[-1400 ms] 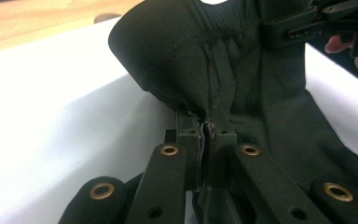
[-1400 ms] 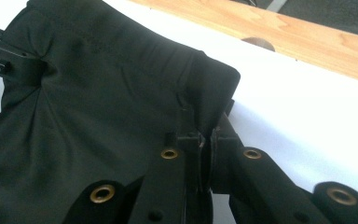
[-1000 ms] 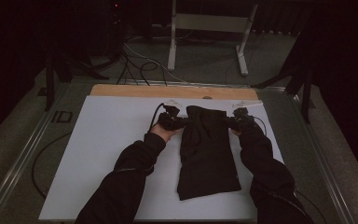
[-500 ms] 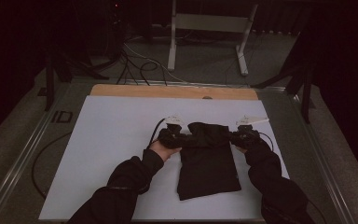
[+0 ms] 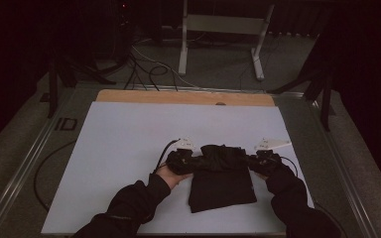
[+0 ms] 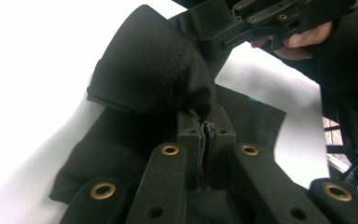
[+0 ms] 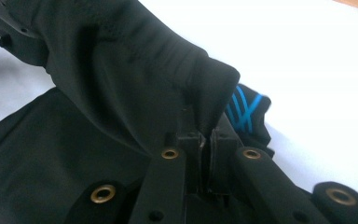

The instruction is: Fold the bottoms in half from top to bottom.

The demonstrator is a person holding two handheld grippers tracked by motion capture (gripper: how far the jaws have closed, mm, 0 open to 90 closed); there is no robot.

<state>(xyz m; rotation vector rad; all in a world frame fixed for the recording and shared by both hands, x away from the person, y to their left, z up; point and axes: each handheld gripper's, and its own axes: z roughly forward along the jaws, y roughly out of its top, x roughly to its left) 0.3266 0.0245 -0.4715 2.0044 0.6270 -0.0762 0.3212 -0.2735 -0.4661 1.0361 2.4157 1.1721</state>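
We see a black garment lying on the white sheet that covers the bench, in the near right part of it. The lower part of the garment lies flat, and its far edge is lifted and folded toward the person, so that the cloth makes a thick roll between the two hands. In the left gripper view the left claw is clenched on a thin edge of the black garment, and we can see the layers of cloth pressed between its jaws. In the right gripper view the right claw is also clenched on a fold of the garment, and a small blue pattern shows on the cloth just beside the jaws. From the high view, the left claw holds the left end of the lifted edge and the right claw holds the right end, both at about the same height above the sheet. The person's forearms in dark sleeves come from the near side. Beyond the bench, a metal stand and some cables are on the floor.
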